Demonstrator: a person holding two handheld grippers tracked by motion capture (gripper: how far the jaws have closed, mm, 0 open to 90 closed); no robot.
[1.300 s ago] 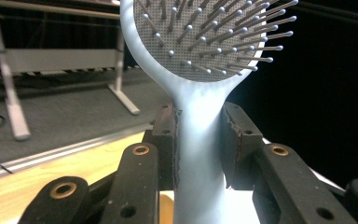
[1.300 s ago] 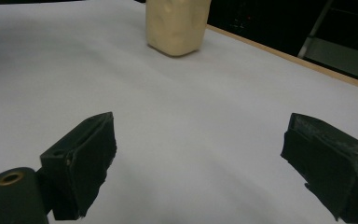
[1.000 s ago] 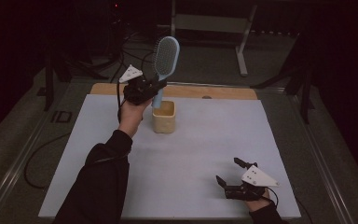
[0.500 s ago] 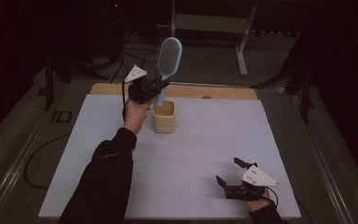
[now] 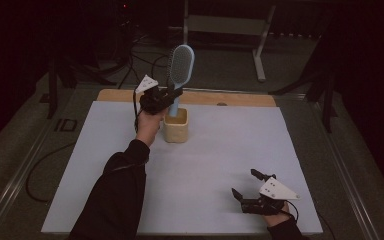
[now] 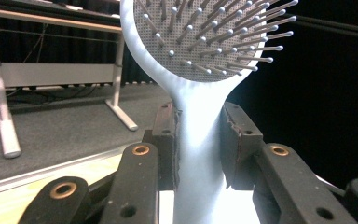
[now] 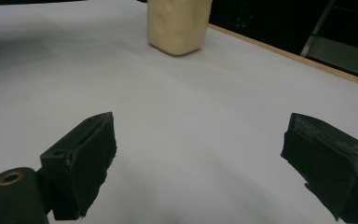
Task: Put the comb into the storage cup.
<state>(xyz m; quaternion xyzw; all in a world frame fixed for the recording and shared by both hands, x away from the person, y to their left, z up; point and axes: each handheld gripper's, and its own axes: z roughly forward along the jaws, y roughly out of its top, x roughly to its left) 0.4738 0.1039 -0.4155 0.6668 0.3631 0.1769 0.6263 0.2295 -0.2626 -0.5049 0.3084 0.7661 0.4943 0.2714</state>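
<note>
Dark room, white tabletop [image 5: 220, 165]: hairbrush going handle-first into a cream cup near the far edge.

High view: left hand-held gripper [image 5: 172, 95] grips the pale blue hairbrush [image 5: 180, 65] upright above the cup [image 5: 176, 131]; right hand-held gripper [image 5: 245, 187] rests at the near right corner. Left gripper view: pads clamp the handle [image 6: 198, 140]. Right gripper view: jaws wide, empty. Advice: keep the brush vertical, centre it over the cup, lower before releasing.

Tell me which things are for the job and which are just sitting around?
For the job: the blue hairbrush, the left gripper shut on its handle, the cream cup under it.
Just around: the right gripper, open and resting; the metal desk frame behind the table.
</note>
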